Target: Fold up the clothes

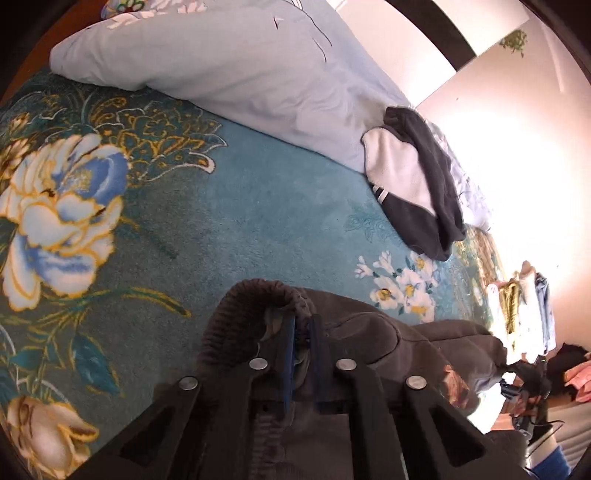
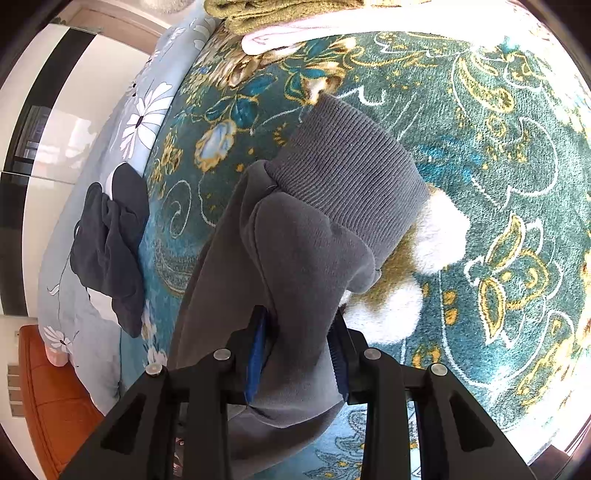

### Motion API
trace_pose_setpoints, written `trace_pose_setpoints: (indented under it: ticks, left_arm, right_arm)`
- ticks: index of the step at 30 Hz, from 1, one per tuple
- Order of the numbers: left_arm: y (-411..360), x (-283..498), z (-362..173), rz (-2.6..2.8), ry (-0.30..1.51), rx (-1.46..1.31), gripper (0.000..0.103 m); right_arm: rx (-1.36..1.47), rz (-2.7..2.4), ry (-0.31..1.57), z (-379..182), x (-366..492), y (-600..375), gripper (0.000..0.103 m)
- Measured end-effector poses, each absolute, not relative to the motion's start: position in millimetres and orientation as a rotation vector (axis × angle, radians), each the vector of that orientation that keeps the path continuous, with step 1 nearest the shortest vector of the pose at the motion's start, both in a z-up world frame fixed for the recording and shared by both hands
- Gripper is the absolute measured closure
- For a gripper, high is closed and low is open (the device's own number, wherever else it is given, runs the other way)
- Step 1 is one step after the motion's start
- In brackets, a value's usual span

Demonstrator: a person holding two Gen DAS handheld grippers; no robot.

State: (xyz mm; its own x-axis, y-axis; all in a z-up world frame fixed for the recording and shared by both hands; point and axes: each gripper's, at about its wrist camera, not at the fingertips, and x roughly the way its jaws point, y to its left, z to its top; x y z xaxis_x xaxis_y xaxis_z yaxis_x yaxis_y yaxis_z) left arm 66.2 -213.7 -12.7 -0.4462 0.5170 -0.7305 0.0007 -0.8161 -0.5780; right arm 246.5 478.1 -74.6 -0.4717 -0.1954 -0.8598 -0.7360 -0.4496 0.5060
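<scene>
Bed covered by a teal floral blanket [image 1: 229,221]. Left view: left gripper [image 1: 301,332] at lower centre, blue pads nearly together, pinching the ribbed edge of a grey sweatshirt [image 1: 369,332]; the garment spreads from the jaws toward the lower right of the frame. Right view: right gripper [image 2: 299,350] at lower centre, jaws partly apart with a thick fold of the same sweatshirt [image 2: 295,258] pressed between the pads; a ribbed cuff [image 2: 347,162] lies up and to the right of the jaws, flat on the blanket. Dark grey-and-white garment [image 1: 413,184] sits bunched at right of centre in the left view, at the edge of a pale blue duvet [image 1: 240,74] that fills the upper part; the same garment shows at left in the right view. Folded stack [image 2: 280,18] at the top edge of the right view, olive over pink.
</scene>
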Motion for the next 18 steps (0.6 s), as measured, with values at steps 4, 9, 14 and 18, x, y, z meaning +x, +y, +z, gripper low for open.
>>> trace_pose_setpoints:
  ticks: [4, 9, 14, 18]
  left_arm:
    - [-235, 106, 16, 2.296, -0.885, -1.287, 0.096]
    - [-265, 163, 37, 2.281, -1.05, -1.219, 0.096]
    - [-289, 190, 35, 2.314, -1.129, -1.266, 0.096]
    - [-294, 181, 21, 2.348, -1.18, -1.263, 0.096]
  right_arm:
    - [-1.295, 1.966, 1.436, -73, 253, 482, 0.07]
    - [-1.272, 2.034, 1.356, -57, 257, 481, 0.09]
    - [-1.204, 2.242, 1.183, -16, 258, 468, 0.097]
    - [-1.085, 2.358, 1.129, 17, 244, 471, 0.097]
